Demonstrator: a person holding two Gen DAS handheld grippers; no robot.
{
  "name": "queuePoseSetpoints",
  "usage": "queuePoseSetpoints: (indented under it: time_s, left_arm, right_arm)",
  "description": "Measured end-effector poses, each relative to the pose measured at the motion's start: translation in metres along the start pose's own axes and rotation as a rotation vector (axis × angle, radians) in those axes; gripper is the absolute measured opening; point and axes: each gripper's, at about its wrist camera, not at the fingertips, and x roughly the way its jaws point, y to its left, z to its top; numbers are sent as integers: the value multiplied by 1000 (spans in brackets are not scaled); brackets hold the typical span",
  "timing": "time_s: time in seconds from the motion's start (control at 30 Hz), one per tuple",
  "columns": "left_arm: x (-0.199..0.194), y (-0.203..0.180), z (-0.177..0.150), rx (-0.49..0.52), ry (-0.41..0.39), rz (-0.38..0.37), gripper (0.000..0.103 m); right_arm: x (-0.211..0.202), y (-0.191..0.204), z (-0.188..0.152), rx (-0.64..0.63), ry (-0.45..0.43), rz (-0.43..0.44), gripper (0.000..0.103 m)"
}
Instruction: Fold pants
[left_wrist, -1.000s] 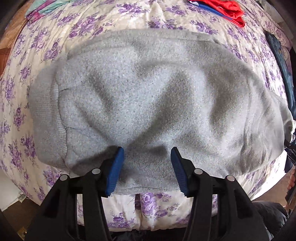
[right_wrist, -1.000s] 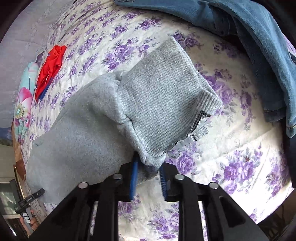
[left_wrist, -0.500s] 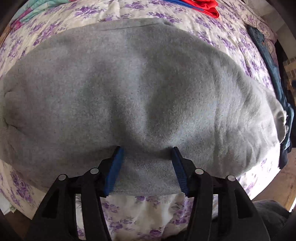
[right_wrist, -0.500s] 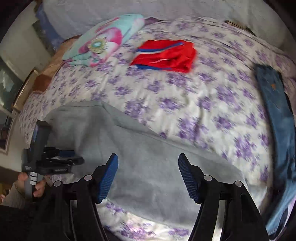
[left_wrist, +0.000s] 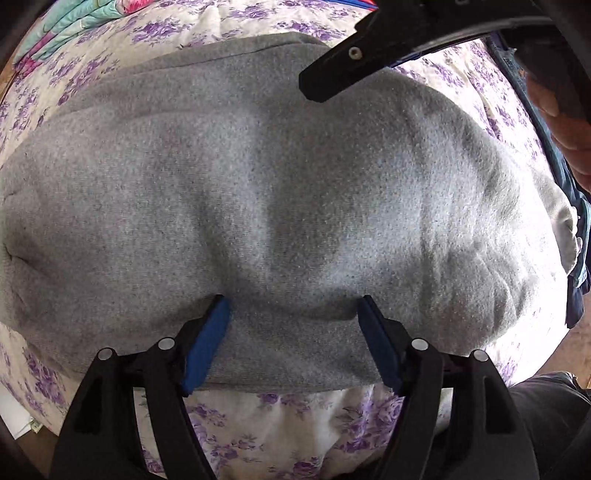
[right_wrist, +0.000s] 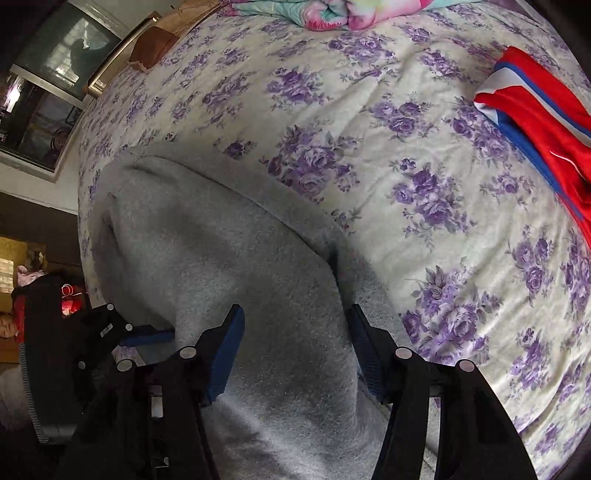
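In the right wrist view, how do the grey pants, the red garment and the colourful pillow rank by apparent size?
1. Grey fleece pants, though nearest the camera.
2. Red garment with blue and white stripes.
3. Pink and turquoise pillow, partly cut off.

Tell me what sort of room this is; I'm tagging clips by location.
Most likely a bedroom at home. The grey pants lie on a bed with a purple-flowered quilt, a folded bright blanket sits at its far end, and a window shows beyond.
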Motion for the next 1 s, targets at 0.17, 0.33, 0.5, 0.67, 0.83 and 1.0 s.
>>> queuePoseSetpoints:
  time_s: [0.17, 0.33, 0.5, 0.67, 0.83, 1.0]
  left_arm:
    - [1, 13, 7, -23, 16, -44, 70]
    - [-1, 26, 10, -23, 18, -49, 70]
    - [8, 15, 13, 22, 35, 6, 78]
    - [-12, 21, 24, 29, 47, -13, 64]
    - [-50, 35, 70, -46, -55, -153, 58]
    - [-19, 7, 130, -15, -24, -186, 32]
  right_arm:
    - [-6, -7, 2, -4, -57, 53, 4]
    - [-12, -12, 10, 51, -97, -64, 4]
    - [26, -28, 13, 93, -78, -68, 6]
    - [-35, -34, -1, 134, -166, -58, 26]
    - [-121, -16, -72, 111, -367, -169, 57]
    - [-96, 12, -152, 212, -306, -45, 16]
